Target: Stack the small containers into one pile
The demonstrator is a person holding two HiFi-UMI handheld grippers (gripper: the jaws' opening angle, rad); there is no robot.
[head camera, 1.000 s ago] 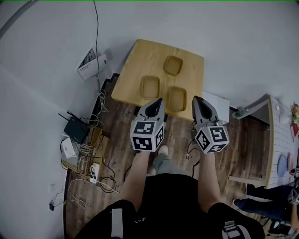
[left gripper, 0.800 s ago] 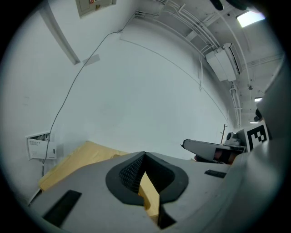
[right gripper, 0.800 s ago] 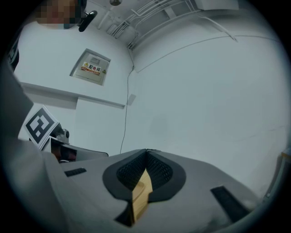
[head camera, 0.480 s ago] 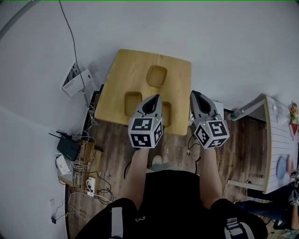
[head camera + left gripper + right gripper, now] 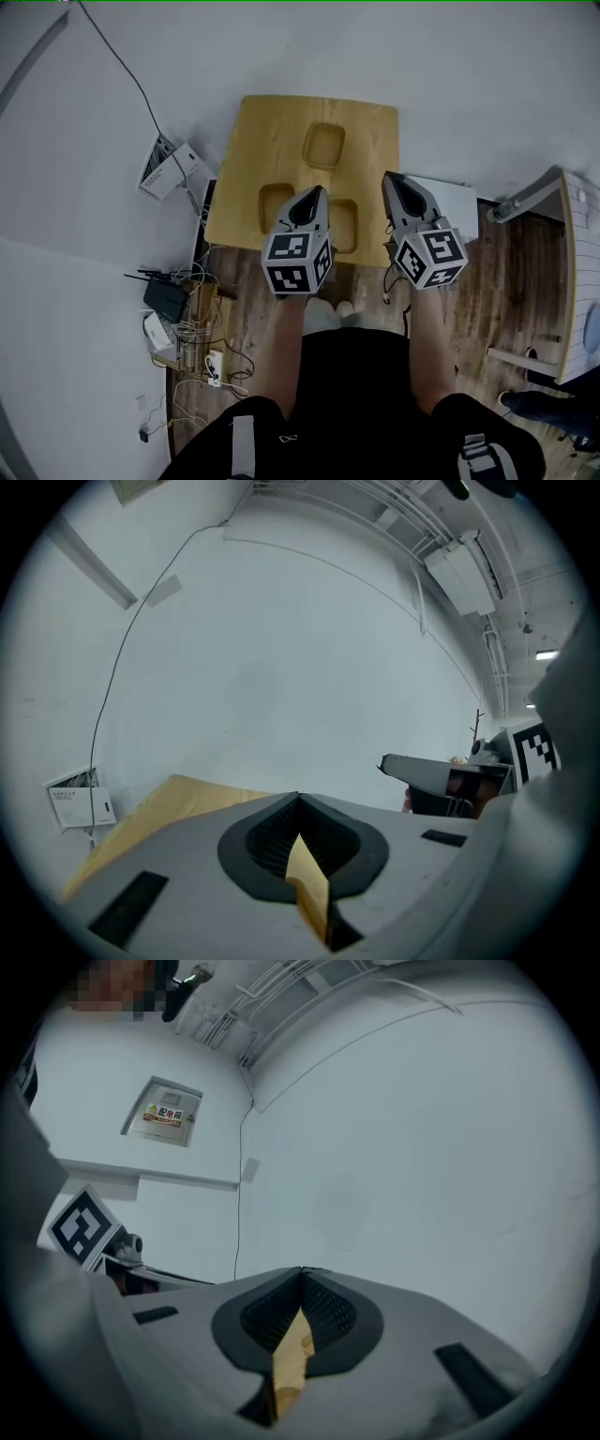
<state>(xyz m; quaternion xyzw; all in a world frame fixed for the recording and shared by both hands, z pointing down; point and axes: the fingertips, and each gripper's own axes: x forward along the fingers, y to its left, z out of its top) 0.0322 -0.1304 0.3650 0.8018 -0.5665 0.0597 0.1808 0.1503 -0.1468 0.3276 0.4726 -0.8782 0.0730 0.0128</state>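
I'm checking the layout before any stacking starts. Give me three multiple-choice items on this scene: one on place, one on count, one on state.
1. Where do the small containers lie?
A. on the wooden table
B. on the floor
C. on a shelf
2. How many are there?
A. two
B. three
C. five
3. What is their state?
A. all in one pile
B. two nested, one apart
C. each lying singly

Answers: 1 A, the head view shows them on the tabletop; 2 B, three show there; 3 C, none sits inside another.
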